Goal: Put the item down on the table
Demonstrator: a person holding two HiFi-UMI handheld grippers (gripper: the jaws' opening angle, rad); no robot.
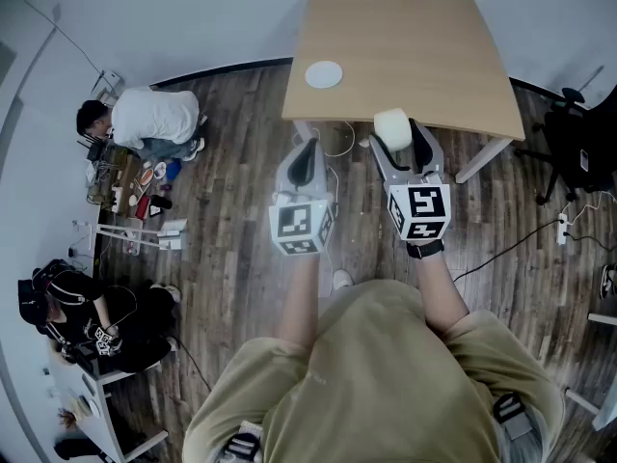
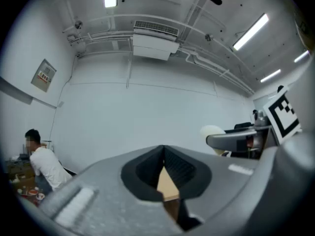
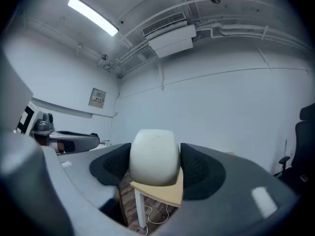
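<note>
- The right gripper [image 1: 395, 136] pinches the white item [image 3: 153, 154] on both flanks, so it rides upright (rounded; what it is, I can't tell).
- The item hangs at the table's [image 1: 405, 56] near edge, centre-right of the head view, seemingly not resting on it.
- The left gripper [image 1: 305, 158], its jaws pressed together on nothing, sits to the item's left, out of the way.
- A plate [image 1: 324, 74] lies on the table's left side, well apart.

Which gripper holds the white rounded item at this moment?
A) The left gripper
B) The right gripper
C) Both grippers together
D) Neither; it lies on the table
B: the right gripper view shows the white rounded item clamped between the jaws of the right gripper, while the left gripper is shut on nothing.
</note>
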